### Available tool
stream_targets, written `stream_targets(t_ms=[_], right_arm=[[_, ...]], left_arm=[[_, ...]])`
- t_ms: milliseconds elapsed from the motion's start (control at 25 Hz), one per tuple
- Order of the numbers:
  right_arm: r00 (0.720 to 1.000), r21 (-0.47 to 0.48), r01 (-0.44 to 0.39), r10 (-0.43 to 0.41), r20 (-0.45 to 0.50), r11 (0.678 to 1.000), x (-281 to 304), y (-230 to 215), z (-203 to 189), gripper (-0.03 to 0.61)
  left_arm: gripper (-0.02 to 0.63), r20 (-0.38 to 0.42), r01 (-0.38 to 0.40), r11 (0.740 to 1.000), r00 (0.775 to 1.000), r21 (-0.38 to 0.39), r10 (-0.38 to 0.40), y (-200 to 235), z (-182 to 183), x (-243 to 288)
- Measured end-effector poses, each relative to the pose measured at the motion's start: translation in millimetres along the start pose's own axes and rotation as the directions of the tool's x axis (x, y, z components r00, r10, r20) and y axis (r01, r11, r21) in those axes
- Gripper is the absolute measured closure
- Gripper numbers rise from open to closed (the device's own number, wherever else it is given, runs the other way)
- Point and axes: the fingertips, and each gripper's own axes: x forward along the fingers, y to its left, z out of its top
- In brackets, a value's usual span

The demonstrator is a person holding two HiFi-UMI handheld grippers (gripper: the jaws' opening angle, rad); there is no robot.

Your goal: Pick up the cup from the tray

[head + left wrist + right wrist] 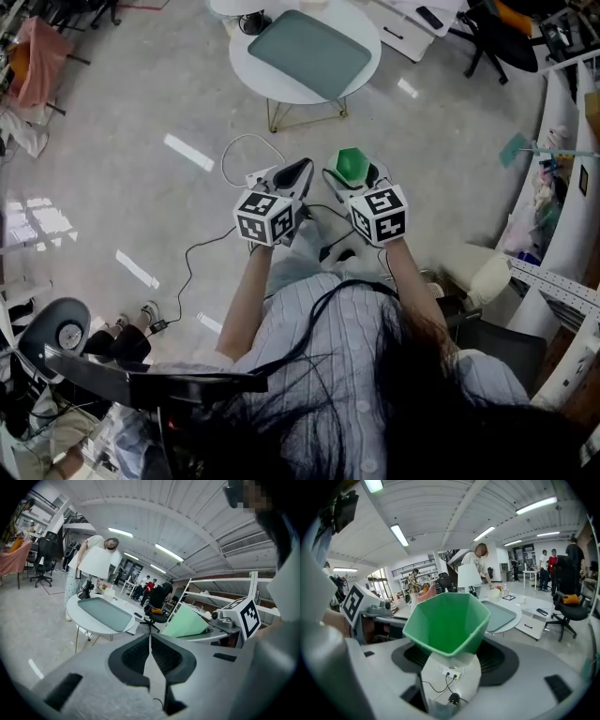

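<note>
A green faceted cup [447,620] sits between the jaws of my right gripper [452,654], which is shut on it, the cup's mouth facing forward. In the head view the cup [351,165] is held in the air over the floor, well short of the grey-green tray [309,52] on the round white table [246,67]. My left gripper [296,176] hangs just left of it with its jaws shut and nothing between them. The left gripper view shows its pads meeting at the left gripper [150,641], with the cup [185,623] off to its right and the tray [105,613] ahead.
A person in white [93,559] leans over the far side of the table. A black office chair [567,604] and a low white cabinet [534,620] stand right of the table. Cables and a power strip [258,178] lie on the floor below. Shelving [562,187] lines the right side.
</note>
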Motion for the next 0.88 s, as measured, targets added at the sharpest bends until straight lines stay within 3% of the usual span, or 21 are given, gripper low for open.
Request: stream_targets(t_ms=[240,680,880], right_arm=[[1.000,0.026,-0.009,0.008,0.019,1.000,-39,9,-33,0.267],[0.999,0.065,-0.042,0.042,0.007,0.997,-125,29,-118,0.267],[0.998,0.063,-0.063,0.063,-0.004,0.996,-156,40,-142,0.267]], left_arm=[[0.598,0.008,-0.021,0.999,1.000,0.031,0.021,-34,-21,-11],[0.598,0.006,-0.070,0.996,0.998,0.058,0.070,-124,-93,-51],[0.598,0.025,-0.076,0.995,0.997,0.071,0.074,-149,-101,-52]])
